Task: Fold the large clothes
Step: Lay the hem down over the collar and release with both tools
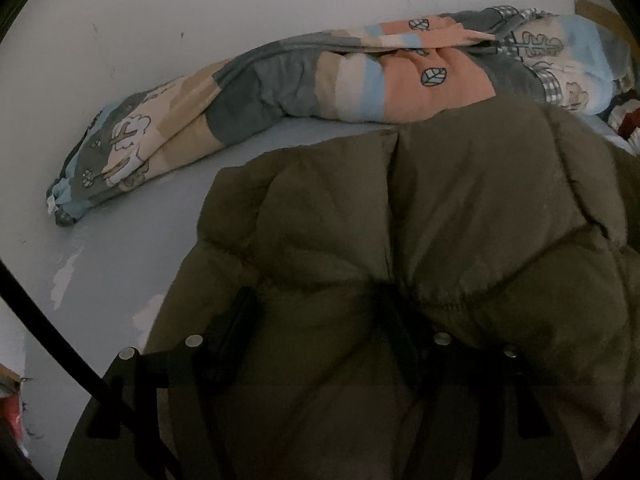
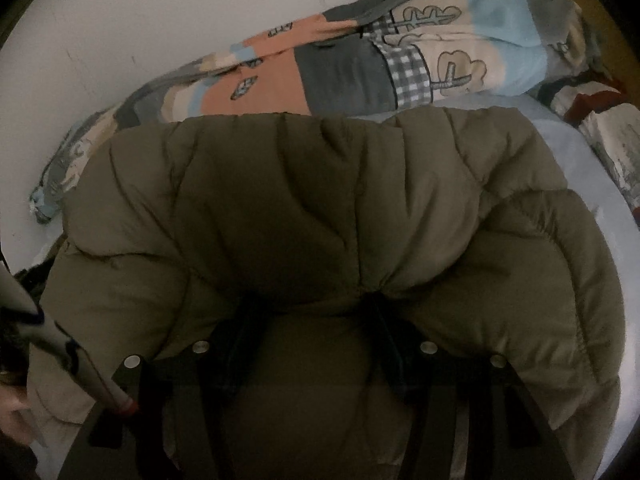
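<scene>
Nearest the left wrist camera, the left tongs (image 1: 316, 312) point down into a puffy olive-green quilted jacket (image 1: 420, 240). Their two dark fingers (image 1: 244, 316) stand apart with a bulge of the padded cloth swelling up between them; whether the pads press on that cloth or merely flank it cannot be told in the dim light. A black cable (image 1: 60, 344) crosses the lower left corner of that view.

In the right wrist view the right tongs (image 2: 312, 312) sit the same way on the jacket (image 2: 300, 200): fingers (image 2: 250, 320) spread, a rounded fold of the green fabric risen between them, the actual contact lost in shadow. A pale rod with a red tip (image 2: 80, 364) slants across the lower left of that view, and part of a hand (image 2: 14, 416) shows at the left edge beside it.

The jacket lies bunched on a pale blue bed sheet (image 1: 132, 248), covering most of the near part of the bed, with an elastic-gathered hem curving along its right side.

Beyond it, along the far edge of the bed against a white wall (image 1: 200, 12), stretches a long rolled patchwork quilt in grey, peach, cream and light blue with leaf and tree prints (image 1: 360, 76). At the far right corner lies another patterned cloth with dark red patches (image 2: 600, 120).
</scene>
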`<state>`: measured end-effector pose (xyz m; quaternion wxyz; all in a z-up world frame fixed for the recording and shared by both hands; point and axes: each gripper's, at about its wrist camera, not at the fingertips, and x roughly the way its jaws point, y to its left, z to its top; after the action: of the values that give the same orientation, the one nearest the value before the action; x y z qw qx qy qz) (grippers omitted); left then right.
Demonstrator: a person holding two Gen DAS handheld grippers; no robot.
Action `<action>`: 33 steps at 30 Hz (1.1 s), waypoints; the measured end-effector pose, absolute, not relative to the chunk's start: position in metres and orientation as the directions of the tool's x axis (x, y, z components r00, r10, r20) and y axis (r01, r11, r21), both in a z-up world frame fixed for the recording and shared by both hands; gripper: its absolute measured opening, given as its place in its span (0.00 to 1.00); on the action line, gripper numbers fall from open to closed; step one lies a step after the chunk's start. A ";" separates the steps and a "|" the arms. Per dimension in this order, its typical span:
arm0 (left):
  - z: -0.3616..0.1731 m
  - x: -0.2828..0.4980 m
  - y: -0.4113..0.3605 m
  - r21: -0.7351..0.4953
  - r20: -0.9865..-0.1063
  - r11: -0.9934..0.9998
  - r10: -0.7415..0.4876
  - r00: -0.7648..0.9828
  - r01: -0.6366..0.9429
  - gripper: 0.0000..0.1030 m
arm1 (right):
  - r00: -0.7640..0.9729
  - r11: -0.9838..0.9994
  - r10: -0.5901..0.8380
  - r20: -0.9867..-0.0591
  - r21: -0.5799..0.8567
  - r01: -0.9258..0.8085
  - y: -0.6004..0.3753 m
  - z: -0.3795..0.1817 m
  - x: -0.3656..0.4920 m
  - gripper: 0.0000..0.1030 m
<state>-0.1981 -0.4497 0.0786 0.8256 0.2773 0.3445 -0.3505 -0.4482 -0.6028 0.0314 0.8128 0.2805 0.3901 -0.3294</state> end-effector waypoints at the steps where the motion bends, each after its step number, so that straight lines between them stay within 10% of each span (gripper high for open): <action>1: 0.089 -0.204 -0.440 0.194 -0.760 0.599 -0.409 0.505 0.777 0.61 | 0.469 0.620 -0.309 -0.827 0.198 0.759 -0.601 0.035 -0.451 0.56; 11: 0.120 -0.294 -0.383 0.122 -0.723 0.521 -0.536 0.435 0.845 0.61 | 0.622 0.624 -0.304 -0.722 0.342 0.703 -0.514 0.117 -0.486 0.42; 23: 0.062 -0.288 -0.404 0.148 -0.788 0.534 -0.445 0.425 0.832 0.68 | 0.520 0.646 -0.236 -0.821 0.268 0.715 -0.487 0.047 -0.444 0.36; 33: 0.112 -0.294 -0.332 0.062 -0.784 0.614 -0.458 0.420 0.786 0.68 | 0.600 0.575 -0.188 -0.777 0.408 0.709 -0.484 0.082 -0.485 0.38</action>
<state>-0.2941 -0.3324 0.1125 0.8143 0.2164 0.3798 -0.3820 -0.4849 -0.4837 0.0823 0.8144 0.3698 0.3522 -0.2754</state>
